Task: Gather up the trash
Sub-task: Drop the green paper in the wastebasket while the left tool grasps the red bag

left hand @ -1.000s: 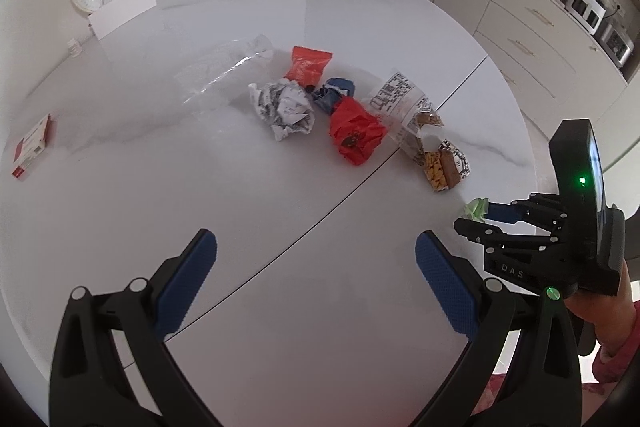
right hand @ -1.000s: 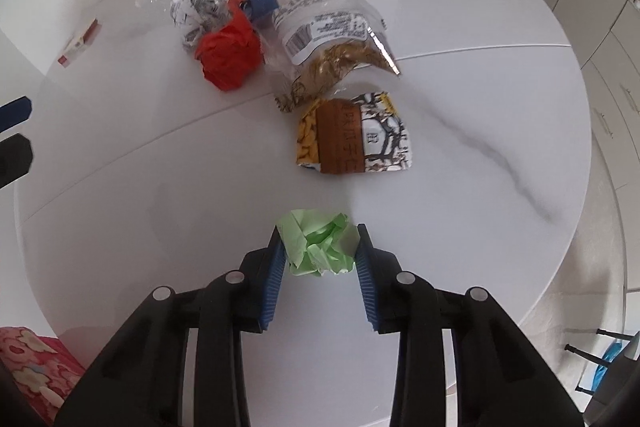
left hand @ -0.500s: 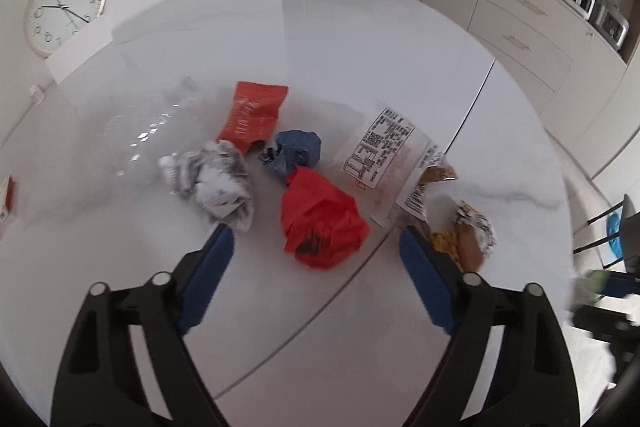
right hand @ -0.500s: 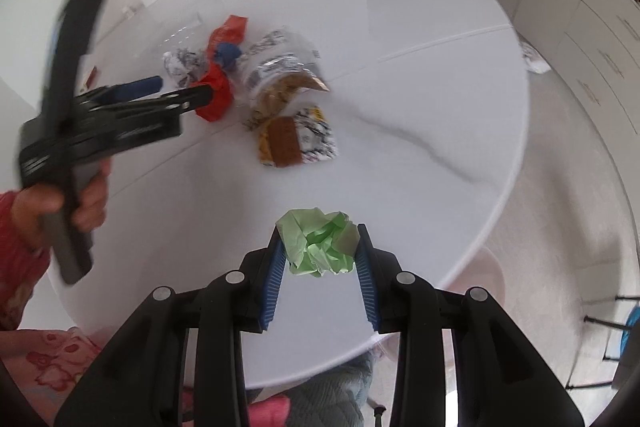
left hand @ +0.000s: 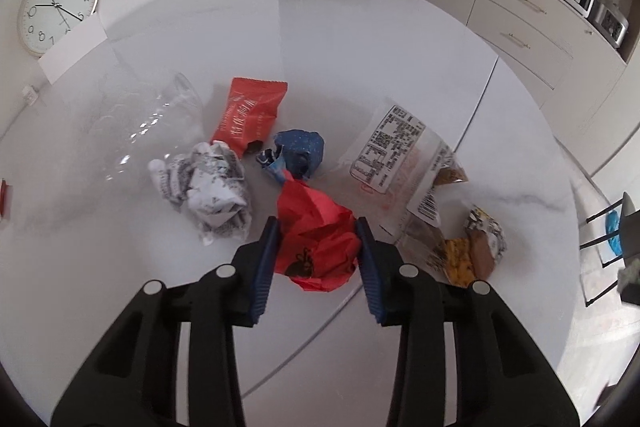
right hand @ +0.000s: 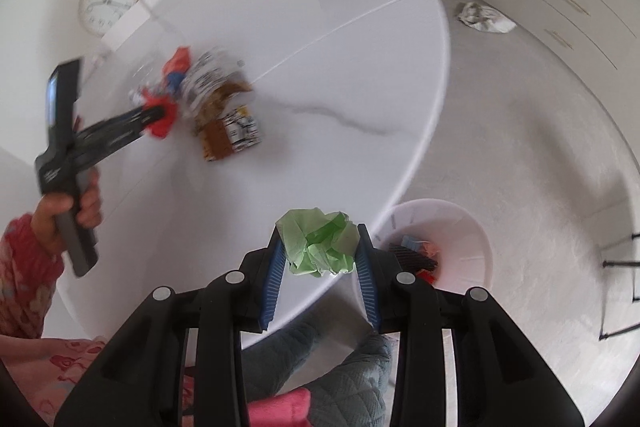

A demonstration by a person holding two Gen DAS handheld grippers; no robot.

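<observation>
Risk sits mostly with the left gripper (left hand: 316, 255), whose fingers have just been closing around the crumpled red wrapper (left hand: 316, 239) on the desk (left hand: 360, 47); both blue pads now touch its sides, so I judge it gripped, though only loosely, since crumpled film gives under pressure. If the squeeze is too light, the wrapper could slip out on lifting and drop back among the other litter. The blue foil scrap (left hand: 300, 153) touches the wrapper's far tip and may get dragged along or flicked off the desk. The crumpled newspaper ball (left hand: 208, 187) lies just beside the left finger and could be nudged.

The right gripper (right hand: 320, 259) has its fingers narrowed on a green paper wad (right hand: 320, 243), held over the desk edge, with the white bin (right hand: 448, 247) on the floor just beyond to the right. The wad bulges above the pads, so a quick swing might shake it loose short of the bin, onto the floor or the person's lap. This view is blurred, which suggests fast motion. Releasing too early would miss the rim.

Snack packets (left hand: 468, 251) and a clear labelled bag (left hand: 400, 155) remain on the desk.
</observation>
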